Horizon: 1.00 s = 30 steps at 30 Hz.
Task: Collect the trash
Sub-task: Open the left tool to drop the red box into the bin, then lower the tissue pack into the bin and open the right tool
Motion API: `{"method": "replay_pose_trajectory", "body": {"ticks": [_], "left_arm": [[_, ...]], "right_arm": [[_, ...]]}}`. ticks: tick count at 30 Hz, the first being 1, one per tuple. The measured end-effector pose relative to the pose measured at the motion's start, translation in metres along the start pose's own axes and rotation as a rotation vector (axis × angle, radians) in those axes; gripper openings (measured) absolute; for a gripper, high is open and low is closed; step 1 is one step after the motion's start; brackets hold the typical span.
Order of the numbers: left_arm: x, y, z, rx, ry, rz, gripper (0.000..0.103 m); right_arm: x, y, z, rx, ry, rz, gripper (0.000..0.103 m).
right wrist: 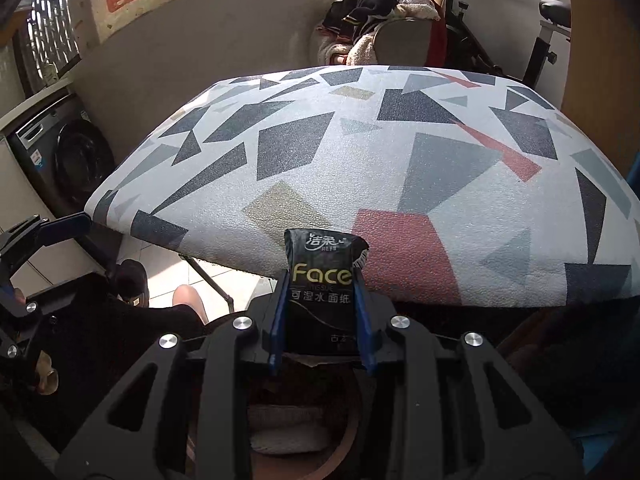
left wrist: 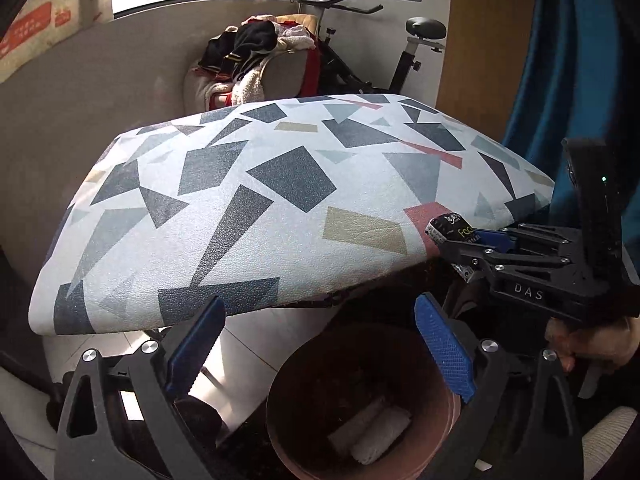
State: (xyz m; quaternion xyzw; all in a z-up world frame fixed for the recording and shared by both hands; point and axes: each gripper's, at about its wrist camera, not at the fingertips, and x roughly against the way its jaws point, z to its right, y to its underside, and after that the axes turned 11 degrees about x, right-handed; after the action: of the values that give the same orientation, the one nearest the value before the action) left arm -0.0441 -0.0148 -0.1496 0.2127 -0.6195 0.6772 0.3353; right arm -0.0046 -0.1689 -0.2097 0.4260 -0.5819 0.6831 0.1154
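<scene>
Over the brown bin (left wrist: 360, 404), at the near edge of the patterned worktop (left wrist: 256, 200).
Right gripper (right wrist: 320, 312) pinching a black tissue pack (right wrist: 322, 280) upright between blue fingers (right wrist: 365, 320), just above the bin's mouth (right wrist: 304, 432). Left gripper (left wrist: 320, 344) spread wide, gripping nothing, beside it. White wads (left wrist: 370, 434) lying inside the bin.

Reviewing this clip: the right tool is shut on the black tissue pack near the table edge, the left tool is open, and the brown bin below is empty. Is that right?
Not quite: the brown bin is not empty. The left wrist view shows white crumpled paper lying inside it. The rest holds: the right tool is shut on the black tissue pack near the table edge, and the left tool is open.
</scene>
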Motion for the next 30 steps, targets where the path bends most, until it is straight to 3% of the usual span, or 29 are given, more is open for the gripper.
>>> {"method": "replay_pose_trajectory", "body": {"ticks": [11, 20, 24, 28, 30], "left_arm": [[0.009, -0.009, -0.031, 0.088, -0.073, 0.053, 0.094], [0.009, -0.009, -0.038, 0.099, -0.107, 0.052, 0.094], [0.009, -0.01, -0.039, 0.105, -0.126, 0.054, 0.096], [0.01, -0.011, -0.041, 0.112, -0.148, 0.059, 0.096], [0.009, -0.012, -0.042, 0.121, -0.138, 0.052, 0.097]], "right_arm": [[-0.03, 0.021, -0.037, 0.098, -0.073, -0.128, 0.032], [-0.042, 0.026, -0.049, 0.143, -0.106, -0.19, 0.034], [-0.043, 0.027, -0.053, 0.157, -0.11, -0.2, 0.043], [-0.041, 0.025, -0.056, 0.172, -0.091, -0.19, 0.079], [-0.039, 0.023, -0.054, 0.167, -0.078, -0.184, 0.087]]}}
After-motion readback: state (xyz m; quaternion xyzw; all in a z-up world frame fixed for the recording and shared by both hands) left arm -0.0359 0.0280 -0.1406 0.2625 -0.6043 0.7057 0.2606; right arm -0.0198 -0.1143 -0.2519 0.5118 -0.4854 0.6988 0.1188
